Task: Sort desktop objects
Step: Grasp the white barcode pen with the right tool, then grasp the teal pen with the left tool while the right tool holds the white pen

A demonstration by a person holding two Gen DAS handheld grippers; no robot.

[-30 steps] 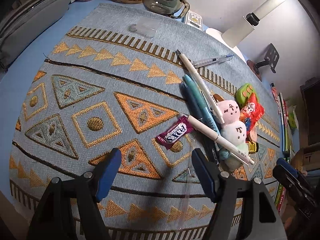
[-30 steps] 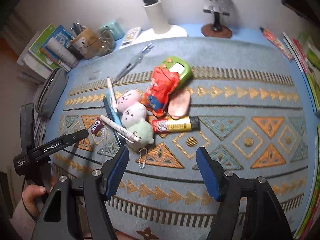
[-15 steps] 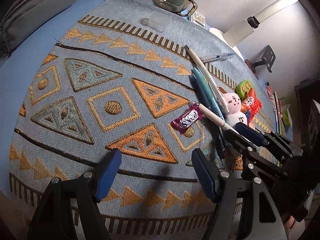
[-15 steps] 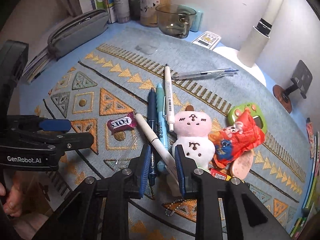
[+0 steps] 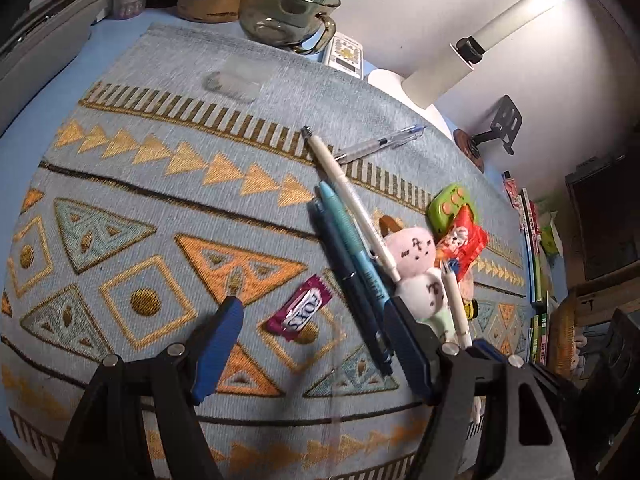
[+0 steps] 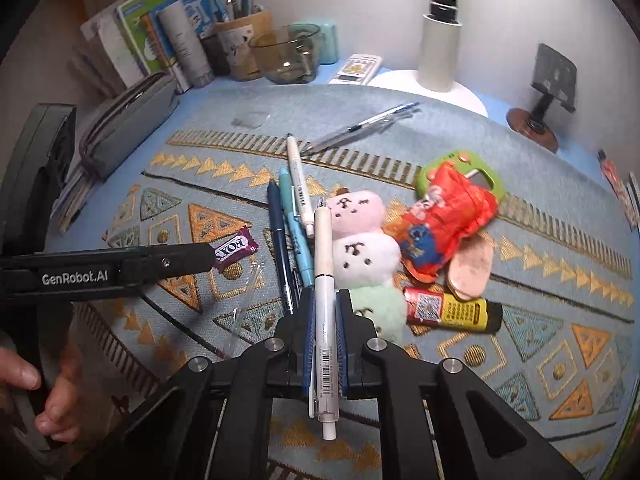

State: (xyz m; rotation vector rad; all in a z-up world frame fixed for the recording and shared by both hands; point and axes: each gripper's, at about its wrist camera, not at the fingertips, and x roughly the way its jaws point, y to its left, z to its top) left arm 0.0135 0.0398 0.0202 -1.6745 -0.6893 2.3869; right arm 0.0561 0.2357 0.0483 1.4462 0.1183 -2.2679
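A: What's the setting?

B: A blue desk under a woven mat (image 6: 520,264) with orange triangles. A white lamp (image 6: 438,52) stands upper right of the right wrist view; books, a pen cup (image 6: 240,46) and a smoked-glass mug (image 6: 290,58) sit along the top edge, with a grey pencil case (image 6: 128,122) at upper left.

A: And the grippers?

B: The right gripper (image 6: 324,300) has its pads clamped on a white pen (image 6: 323,264), which points up the frame, its tip over the pink-and-white plush (image 6: 362,236). The left gripper (image 5: 312,344) has its jaws spread wide with nothing between them, low over the mat; a purple FOX'S candy (image 5: 300,308) lies in the gap.

A: How much sorting is done?

B: Barely begun, I'd judge. Only that one pen is off the mat. At centre frame a navy pen (image 6: 280,240), a teal pen (image 6: 294,224) and a second white pen (image 6: 298,184) lie side by side, and a clear pen (image 6: 360,124) lies above them. A red snack packet (image 6: 444,216) overlaps a green handheld gadget (image 6: 460,168), with a yellow tube (image 6: 452,312) below.

A: Where should the pen go?

B: Likely the cup or the case; I can't tell which.
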